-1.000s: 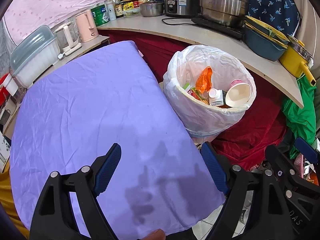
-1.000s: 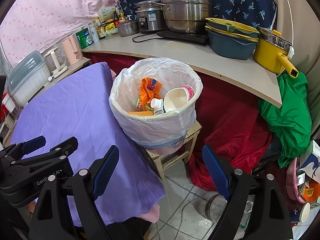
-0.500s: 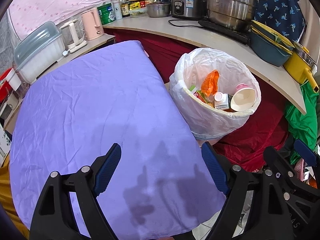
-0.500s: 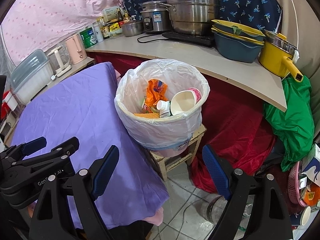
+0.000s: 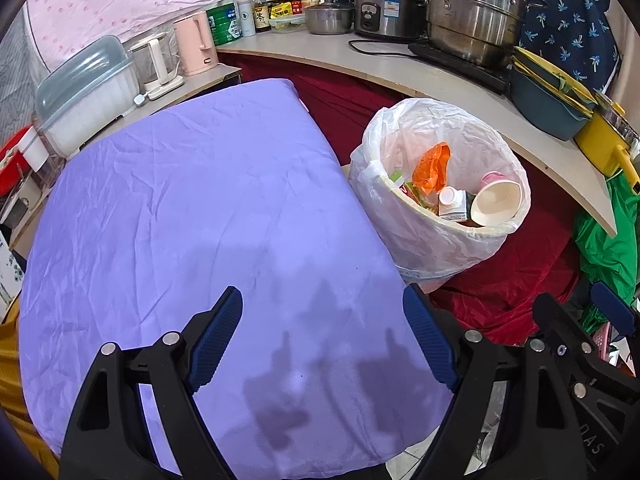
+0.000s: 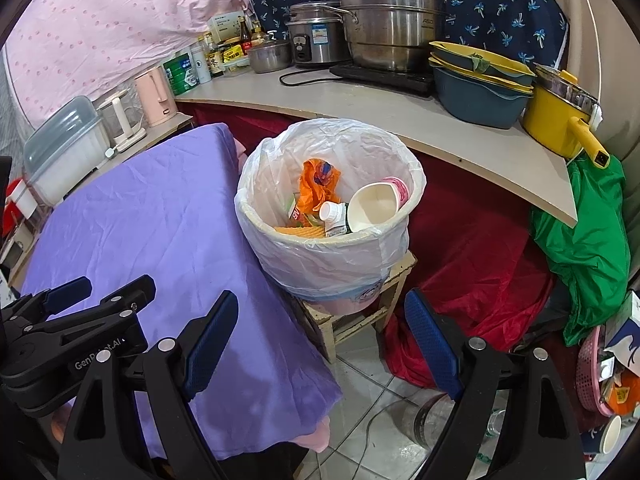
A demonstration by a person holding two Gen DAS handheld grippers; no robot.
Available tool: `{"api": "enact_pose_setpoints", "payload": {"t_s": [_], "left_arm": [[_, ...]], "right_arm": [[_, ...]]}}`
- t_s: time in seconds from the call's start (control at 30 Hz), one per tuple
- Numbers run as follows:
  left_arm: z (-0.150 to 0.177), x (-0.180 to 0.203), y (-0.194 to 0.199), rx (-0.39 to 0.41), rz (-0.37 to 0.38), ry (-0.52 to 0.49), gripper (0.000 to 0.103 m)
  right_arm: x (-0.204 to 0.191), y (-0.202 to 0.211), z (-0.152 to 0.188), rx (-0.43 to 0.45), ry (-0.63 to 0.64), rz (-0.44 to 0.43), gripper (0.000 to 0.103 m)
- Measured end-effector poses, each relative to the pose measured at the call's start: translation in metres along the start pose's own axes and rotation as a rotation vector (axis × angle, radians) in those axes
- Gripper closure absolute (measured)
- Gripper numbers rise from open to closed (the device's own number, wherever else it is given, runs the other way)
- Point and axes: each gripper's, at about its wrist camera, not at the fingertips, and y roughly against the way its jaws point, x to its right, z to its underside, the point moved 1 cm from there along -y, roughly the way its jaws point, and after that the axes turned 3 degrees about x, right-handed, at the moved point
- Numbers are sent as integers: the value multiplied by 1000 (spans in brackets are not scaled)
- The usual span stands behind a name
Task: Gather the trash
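A bin lined with a white plastic bag [image 5: 424, 236] [image 6: 332, 256] stands on a small stool beside the table. Inside lie an orange wrapper [image 6: 318, 184], a small white bottle [image 6: 334, 218], a paper cup [image 6: 374, 204] and other wrappers. My left gripper [image 5: 322, 340] is open and empty above the purple tablecloth [image 5: 192, 208], left of the bin. My right gripper [image 6: 322, 336] is open and empty, in front of the bin above the floor. The left gripper also shows in the right wrist view [image 6: 72, 320].
A curved counter [image 6: 400, 120] behind the bin holds steel pots, a rice cooker, stacked basins and a yellow pot. Kettles and a lidded container [image 5: 84, 92] stand left of the table. Red cloth [image 6: 472, 248] and a green bag [image 6: 588, 248] lie right. Tiled floor with clutter below.
Both grippers have drifted slightly back and left, so the bin sits a little further right in each view. Both stay open and empty.
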Motion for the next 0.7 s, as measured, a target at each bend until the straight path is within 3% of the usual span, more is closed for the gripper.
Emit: {"api": "enact_pose_setpoints", "payload": {"t_s": [0.7], "left_arm": [[-13, 7, 5, 33, 1, -18, 25]], "right_arm": [[3, -3, -14, 18, 5, -7, 21]]}}
